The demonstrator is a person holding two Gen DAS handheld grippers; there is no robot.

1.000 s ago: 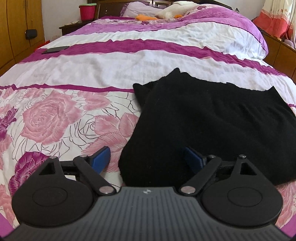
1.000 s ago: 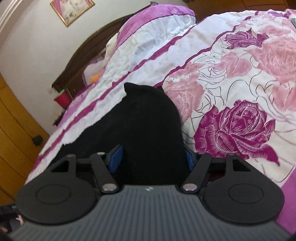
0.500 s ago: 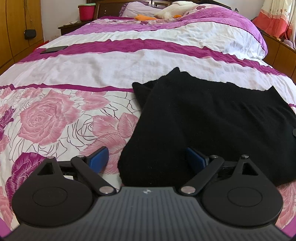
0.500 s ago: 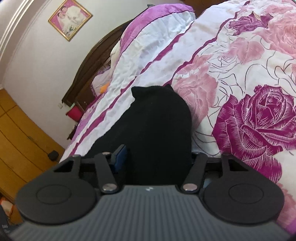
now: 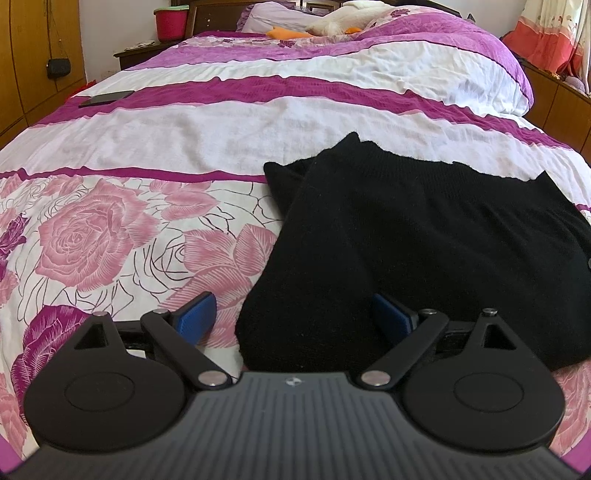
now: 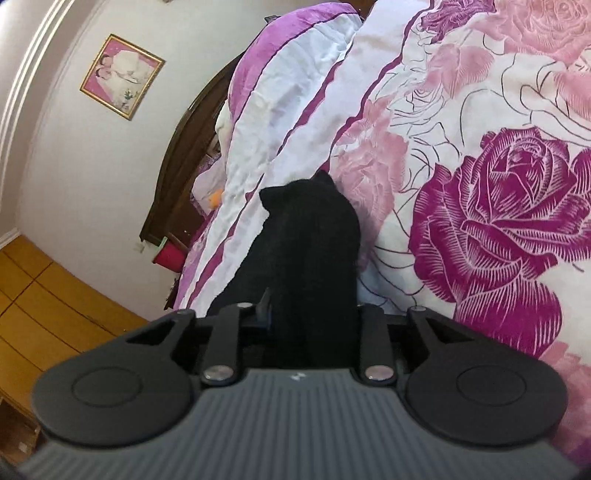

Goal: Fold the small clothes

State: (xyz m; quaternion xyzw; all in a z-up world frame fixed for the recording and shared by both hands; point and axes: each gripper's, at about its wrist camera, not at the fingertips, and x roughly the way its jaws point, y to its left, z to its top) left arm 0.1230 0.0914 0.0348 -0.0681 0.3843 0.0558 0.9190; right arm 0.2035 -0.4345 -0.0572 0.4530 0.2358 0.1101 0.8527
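Left tool [image 5: 293, 314] hovering with blue pads spread wide, near-left corner of black garment [image 5: 406, 251] lying between them, unpinched. Garment lying flat on floral bedspread [image 5: 110, 236], stretching ahead and rightward of this tool. Right tool [image 6: 310, 314] narrowing, jaws just been closing, bunched black cloth sitting between them. Judging: finishing right pinch first, then closing left on matching corner, lifting both evenly for straight fold.

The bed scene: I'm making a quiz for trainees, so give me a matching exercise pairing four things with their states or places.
Things:
1. left hand-held gripper
2. right hand-held gripper
3. black garment
4. red bucket

States:
A. lies on the floral bedspread
B. jaws wide apart
C. by the headboard
D. closing on black cloth

Pairs: 1-B, 2-D, 3-A, 4-C
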